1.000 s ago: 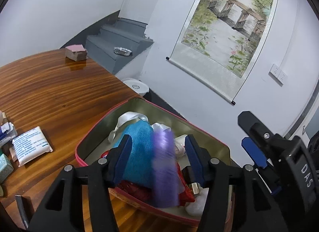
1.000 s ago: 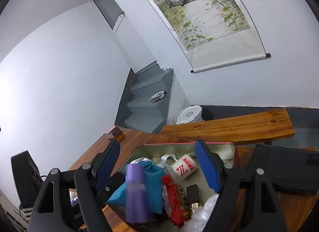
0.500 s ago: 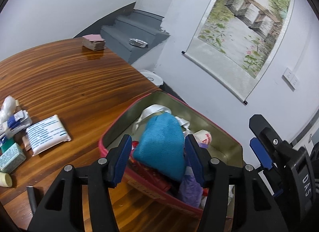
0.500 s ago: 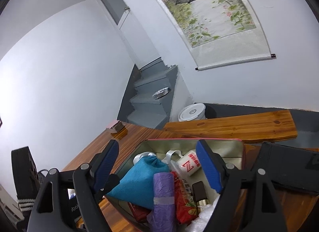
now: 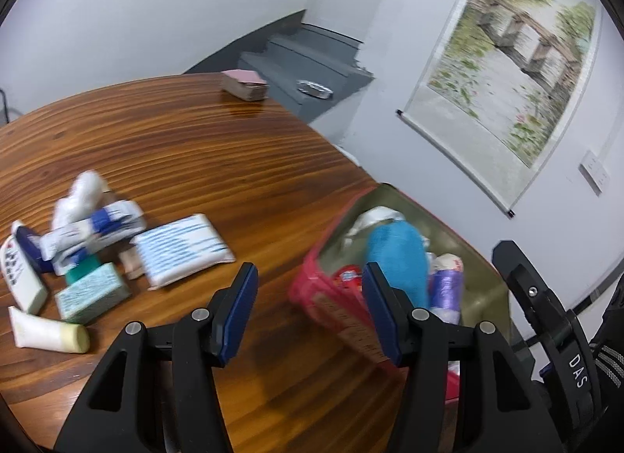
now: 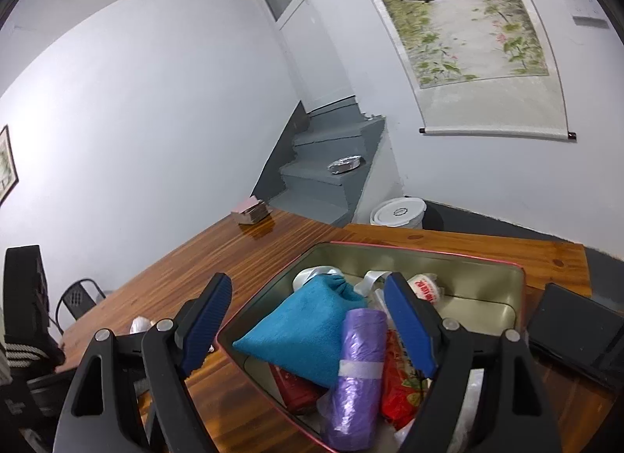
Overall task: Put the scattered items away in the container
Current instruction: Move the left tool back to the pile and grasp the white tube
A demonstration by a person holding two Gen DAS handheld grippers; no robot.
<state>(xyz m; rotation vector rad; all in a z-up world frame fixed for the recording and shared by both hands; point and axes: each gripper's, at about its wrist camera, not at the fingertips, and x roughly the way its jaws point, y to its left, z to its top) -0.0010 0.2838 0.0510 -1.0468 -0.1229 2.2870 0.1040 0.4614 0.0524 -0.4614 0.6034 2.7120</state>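
Note:
The red-rimmed metal tin holds a blue cloth pouch, a purple roll, a red packet and a white roll with red print. My right gripper hovers open over the tin's near corner with nothing between its fingers. My left gripper is open and empty above bare table, between the tin and the scattered pile. That pile has a white printed packet, a green box, a cream tube and blue-white sachets.
A pink-topped block sits at the far edge of the wooden table. A black flat case lies right of the tin. A wooden bench, a white bucket and grey stairs are beyond.
The purple roll dropped and now lies in the tin beside the blue pouch. My left gripper swung left from over the tin toward the scattered pile. The right gripper shifted slightly.

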